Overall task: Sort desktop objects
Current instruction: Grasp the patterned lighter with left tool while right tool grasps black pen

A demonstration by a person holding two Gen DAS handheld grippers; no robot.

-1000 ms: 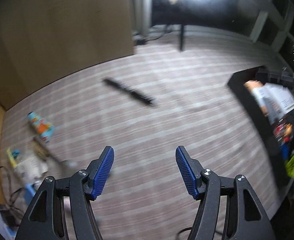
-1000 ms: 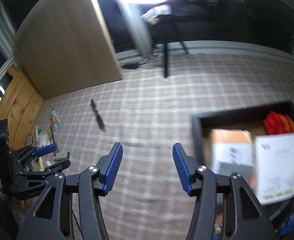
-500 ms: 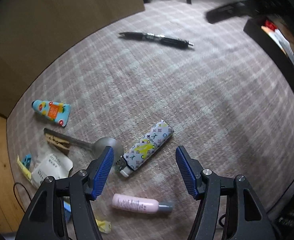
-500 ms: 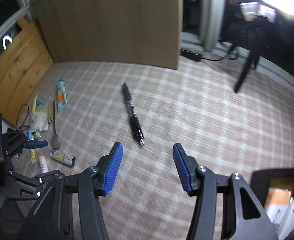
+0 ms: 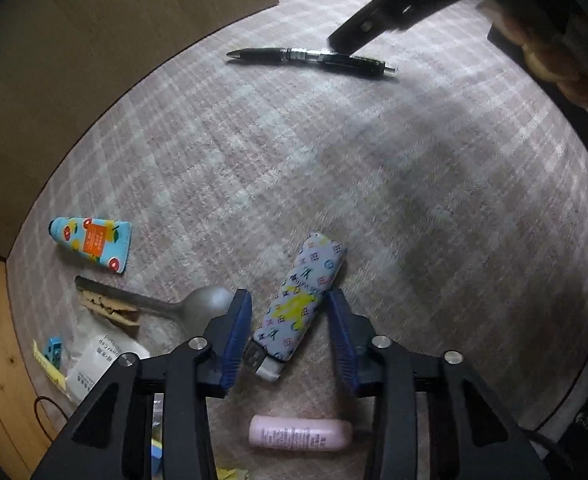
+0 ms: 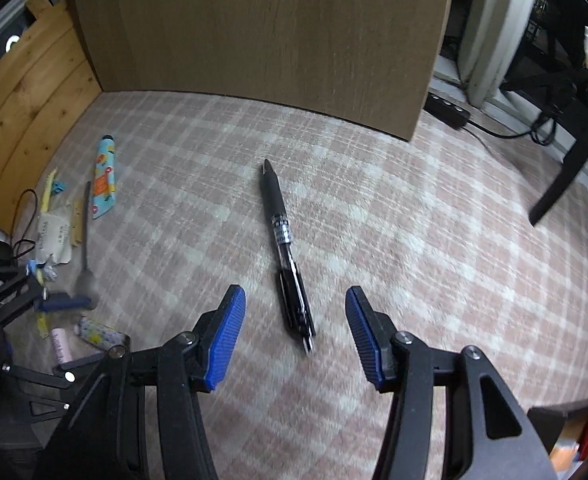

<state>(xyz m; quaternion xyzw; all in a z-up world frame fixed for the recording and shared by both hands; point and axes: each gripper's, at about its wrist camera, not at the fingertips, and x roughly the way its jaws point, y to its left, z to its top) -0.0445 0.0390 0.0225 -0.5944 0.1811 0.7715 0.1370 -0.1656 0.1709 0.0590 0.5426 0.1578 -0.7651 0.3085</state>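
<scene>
Now the left gripper has dropped from high over the checked cloth right down onto the patterned lighter, and its jaws are closing with the lighter slanting between the blue pads; whether they pinch it yet is hard to call, so the grab looks begun, not finished. Meanwhile the right gripper has swung away from the black bin and hangs wide open and empty over the clip end of the black pen, which lies flat out on the cloth, well apart from the rest. Crowding the left side: the spoon just beside the left pad, the pink tube just below, then the clothespin, white packet and orange-flowered tube. That spoon bowl could get nudged, I'd say.
</scene>
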